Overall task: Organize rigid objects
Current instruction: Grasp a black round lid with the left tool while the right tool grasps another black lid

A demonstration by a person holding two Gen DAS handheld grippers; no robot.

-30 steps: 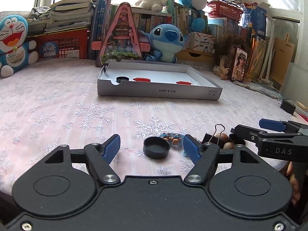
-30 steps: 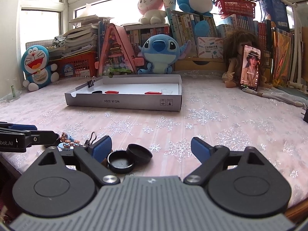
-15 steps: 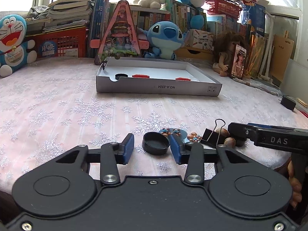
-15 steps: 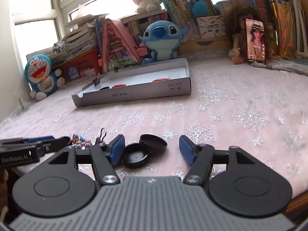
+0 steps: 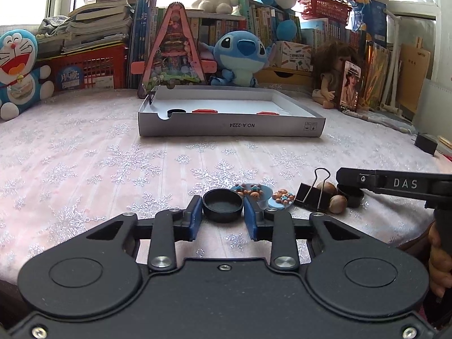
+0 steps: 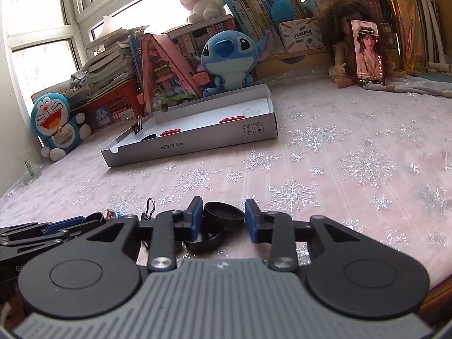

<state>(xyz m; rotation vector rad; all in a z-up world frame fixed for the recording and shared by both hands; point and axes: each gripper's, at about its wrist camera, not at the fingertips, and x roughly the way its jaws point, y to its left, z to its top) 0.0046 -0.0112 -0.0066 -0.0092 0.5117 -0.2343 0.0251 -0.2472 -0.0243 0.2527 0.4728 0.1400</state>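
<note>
Since 1 s ago both grippers have closed in: the left gripper (image 5: 223, 217), then spread wide w/ the round black plastic cap (image 5: 223, 205) loose between its blue pads, now has both pads against the cap's sides, clamped on it; the right gripper (image 6: 223, 219), then wide open beside two black caps, is now tilted and narrowed round the upper black round lid (image 6: 224, 214), left pad touching it, right pad just beside it w/ a thin gap, so can't tell if the grip is firm. That lid leans on a second black open-faced cap (image 6: 206, 240), which lies below and partly under the right gripper's left finger. Left cap sits on the pink snowflake-print tablecloth (image 5: 118, 166), near edge, well apart from the shallow grey cardboard box lid (image 5: 231, 125) further back. Inside the box: one black round cap (image 5: 176, 111) at the left end, two flat red pieces (image 5: 203, 110), and a black binder clip (image 6: 138, 125) clipped on its left wall. Just right of the left gripper lie two small blue charms w/ brown bear figures (image 5: 264, 193), then a black binder clip w/ wire handle up (image 5: 310, 195), then two brown nuts (image 5: 334, 199). Behind, along the shelf: blue Stitch plush (image 5: 240, 56), Doraemon plush (image 5: 17, 70), phone propped against a doll (image 5: 350, 84).
</note>
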